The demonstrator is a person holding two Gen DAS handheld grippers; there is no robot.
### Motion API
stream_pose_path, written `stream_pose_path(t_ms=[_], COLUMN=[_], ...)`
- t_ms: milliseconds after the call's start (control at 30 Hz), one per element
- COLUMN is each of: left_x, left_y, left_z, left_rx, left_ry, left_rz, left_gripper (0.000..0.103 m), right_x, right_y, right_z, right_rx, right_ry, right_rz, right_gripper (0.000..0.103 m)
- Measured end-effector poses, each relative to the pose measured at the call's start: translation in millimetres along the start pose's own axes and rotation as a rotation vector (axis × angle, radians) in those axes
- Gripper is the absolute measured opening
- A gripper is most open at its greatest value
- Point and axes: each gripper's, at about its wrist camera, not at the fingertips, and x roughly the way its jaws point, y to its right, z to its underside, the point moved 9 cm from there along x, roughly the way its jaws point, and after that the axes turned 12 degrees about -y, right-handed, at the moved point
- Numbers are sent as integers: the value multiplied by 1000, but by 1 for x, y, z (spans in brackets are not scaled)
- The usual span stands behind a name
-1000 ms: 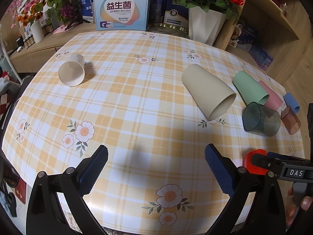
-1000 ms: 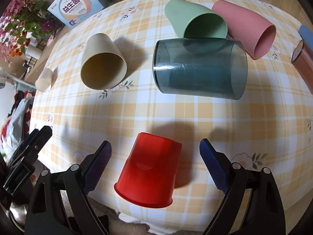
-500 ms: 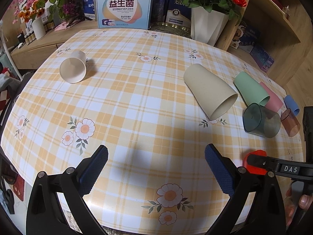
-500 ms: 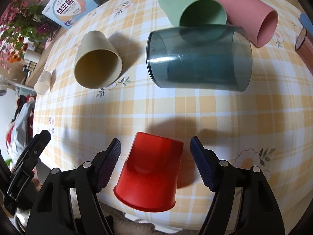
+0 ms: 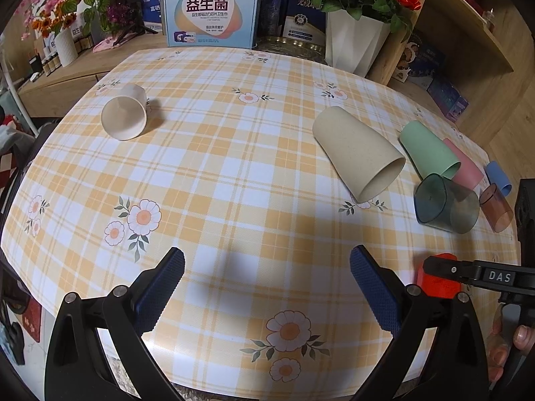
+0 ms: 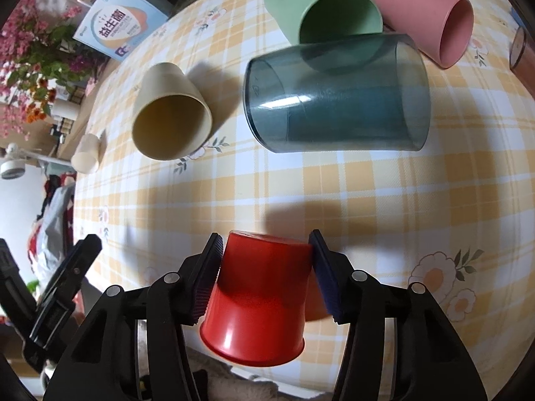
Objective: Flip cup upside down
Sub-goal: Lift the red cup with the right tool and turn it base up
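1. The right gripper (image 6: 265, 275) has its fingers (image 6: 207, 279) closed on the red cup (image 6: 259, 300), one pad pressed to each side of the wall.
2. The red cup lies on its side at the near edge of the table (image 6: 334, 193), base pointing toward the middle of the table and open rim toward the camera, overhanging or just at the edge; I cannot tell which.
3. The left gripper (image 5: 267, 287) hangs over bare cloth near the same edge, fingers (image 5: 160, 287) spread wide and holding nothing.
4. As I judge it, the grasp is made but the flip itself is not: the cup is neither lifted clear nor turned rim-down.
5. What is left: raise it, rotate the wrist so the rim faces the table, set it down and release.
6. Other cups lie on their sides toward the far right part of the table: a beige cup (image 6: 170, 113), a dark clear cup (image 6: 337, 93), a green cup (image 6: 321, 10) and a pink cup (image 6: 418, 10).
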Motion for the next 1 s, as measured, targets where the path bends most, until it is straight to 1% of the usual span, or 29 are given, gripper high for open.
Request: stream_pose_path(t_ms=[133, 367, 467, 600, 700, 800, 900, 1000], left_x=[-1, -2, -3, -3, -2, -2, -1, -2], left_y=[3, 6, 9, 12, 13, 14, 16, 18], left_z=[-1, -1, -1, -1, -1, 0, 1, 1], left_rx=[6, 14, 20, 26, 29, 32, 38, 44], left_ry=[4, 8, 9, 11, 11, 6, 3, 6], left_rz=[0, 2, 1, 0, -3, -5, -7, -14], left_gripper=[97, 97, 97, 97, 97, 97, 97, 97], right_x=[-12, -43, -62, -82, -99, -112, -118, -121], right_y=[-2, 4, 16, 34, 54, 80, 107, 124], right_z=[2, 7, 7, 5, 1, -8, -19, -33], right_rx=[-25, -68, -60, -31, -21, -2, 15, 7], right_ry=[38, 144, 204, 262, 310, 355, 381, 409], right_rz=[-12, 14, 30, 51, 100, 171, 245, 322], right_gripper=[51, 51, 51, 51, 51, 51, 51, 51])
